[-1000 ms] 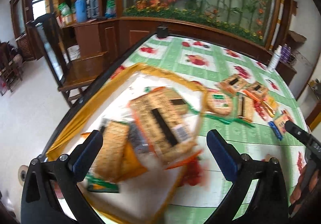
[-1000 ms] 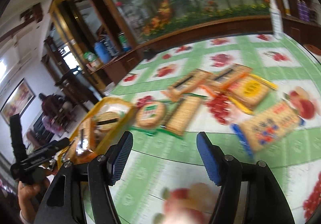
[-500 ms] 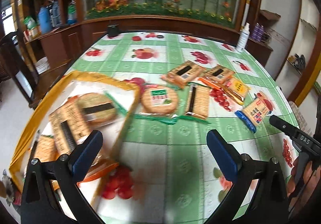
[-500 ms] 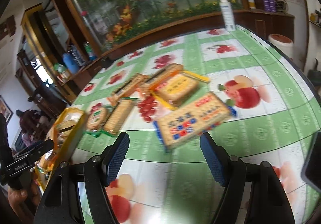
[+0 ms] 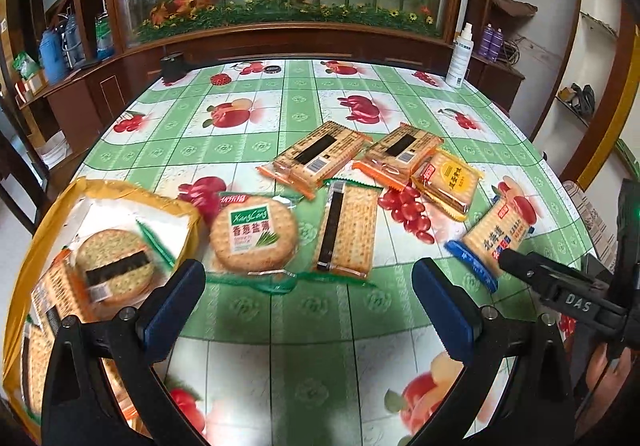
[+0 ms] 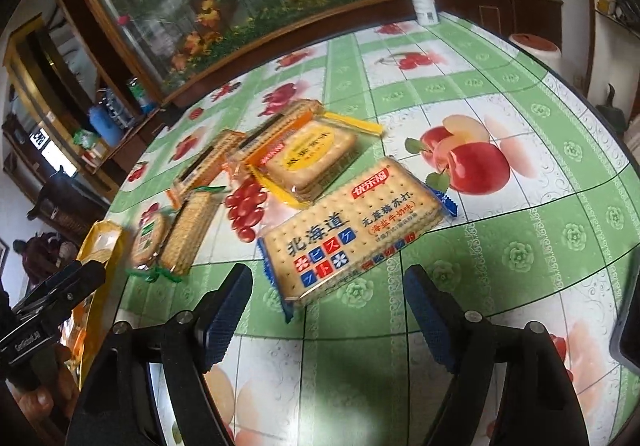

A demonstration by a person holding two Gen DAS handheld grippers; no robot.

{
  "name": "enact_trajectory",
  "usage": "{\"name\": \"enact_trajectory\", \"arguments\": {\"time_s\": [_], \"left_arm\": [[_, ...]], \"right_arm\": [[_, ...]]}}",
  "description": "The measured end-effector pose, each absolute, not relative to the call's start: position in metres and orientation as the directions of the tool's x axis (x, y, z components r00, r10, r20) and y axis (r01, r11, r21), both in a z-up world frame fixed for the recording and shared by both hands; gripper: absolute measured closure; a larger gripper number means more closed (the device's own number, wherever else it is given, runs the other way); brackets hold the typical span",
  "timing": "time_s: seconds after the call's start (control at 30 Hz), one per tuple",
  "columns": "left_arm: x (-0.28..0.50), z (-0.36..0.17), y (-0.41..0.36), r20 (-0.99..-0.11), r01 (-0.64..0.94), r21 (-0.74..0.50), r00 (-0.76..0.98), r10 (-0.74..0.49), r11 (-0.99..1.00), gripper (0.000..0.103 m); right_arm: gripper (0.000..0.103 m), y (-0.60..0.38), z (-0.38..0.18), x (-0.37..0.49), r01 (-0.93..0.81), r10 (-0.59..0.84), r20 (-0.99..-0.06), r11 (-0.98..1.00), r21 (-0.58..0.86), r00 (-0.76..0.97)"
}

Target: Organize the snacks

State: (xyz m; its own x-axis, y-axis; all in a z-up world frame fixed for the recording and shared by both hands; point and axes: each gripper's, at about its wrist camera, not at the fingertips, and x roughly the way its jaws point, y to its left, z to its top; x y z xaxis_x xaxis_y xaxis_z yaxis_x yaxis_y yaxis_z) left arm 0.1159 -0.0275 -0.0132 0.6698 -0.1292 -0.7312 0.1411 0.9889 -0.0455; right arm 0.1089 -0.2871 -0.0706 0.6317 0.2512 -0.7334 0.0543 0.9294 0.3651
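Left gripper [image 5: 308, 304]: released, jaws wide, nothing between them; low centre of the left wrist view, above bare tabletop [image 5: 288, 386].
Right gripper [image 6: 328, 310]: released, jaws spread, empty; bottom centre of the right wrist view, its tips flanking the near edge of the blue-trimmed cracker pack [image 6: 352, 230] without touching it.
Blue-trimmed cracker pack: flat on the tabletop, lying diagonally; at mid right of the left wrist view [image 5: 494, 236].
Yellow bag [image 5: 44, 230]: lower left of the left wrist view, mouth open, holding a round cracker pack [image 5: 114, 266] and other packs, blurred.
Round green-label pack [image 5: 254, 232]: just right of the bag, flat.
Long green-edged pack [image 5: 346, 232]: just beside the round green-label pack, to its right.
Yellow-label pack [image 5: 448, 180]: centre right, resting partly on an orange-edged pack [image 5: 400, 152].
Second orange-edged pack [image 5: 316, 158]: left of the first, apart from it.
White spray bottle [image 5: 459, 60]: upright, far right edge of the tabletop.
Black box [image 5: 173, 67]: far left corner.
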Motion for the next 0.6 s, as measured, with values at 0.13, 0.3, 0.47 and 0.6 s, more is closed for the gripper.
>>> {"name": "enact_trajectory", "arguments": {"time_s": [0.13,0.3,0.47,0.6], "left_arm": [[0.124,-0.02,-0.026,-0.741,0.142,-0.061,0.657,-0.14,0.988,0.0],[0.138,-0.026,-0.026,-0.751,0.146,-0.073,0.643,-0.151,0.987,0.0],[0.156,-0.029,-0.039,-0.751,0.171,-0.05,0.643,-0.15,0.984,0.0],[0.17,-0.034,-0.06,-0.759,0.205,0.014,0.64,-0.123,0.979,0.0]], "right_arm": [[0.022,-0.283,-0.076,0.123,0.094,0.222,-0.759,0.933,0.348,0.612],[0.017,-0.272,-0.077,0.144,0.149,0.148,-0.787,0.945,0.29,0.599],[0.013,-0.255,-0.081,0.168,0.164,0.032,-0.815,0.974,0.155,0.579],[0.015,-0.246,-0.085,0.176,0.143,-0.04,-0.817,0.988,0.052,0.575]]}}
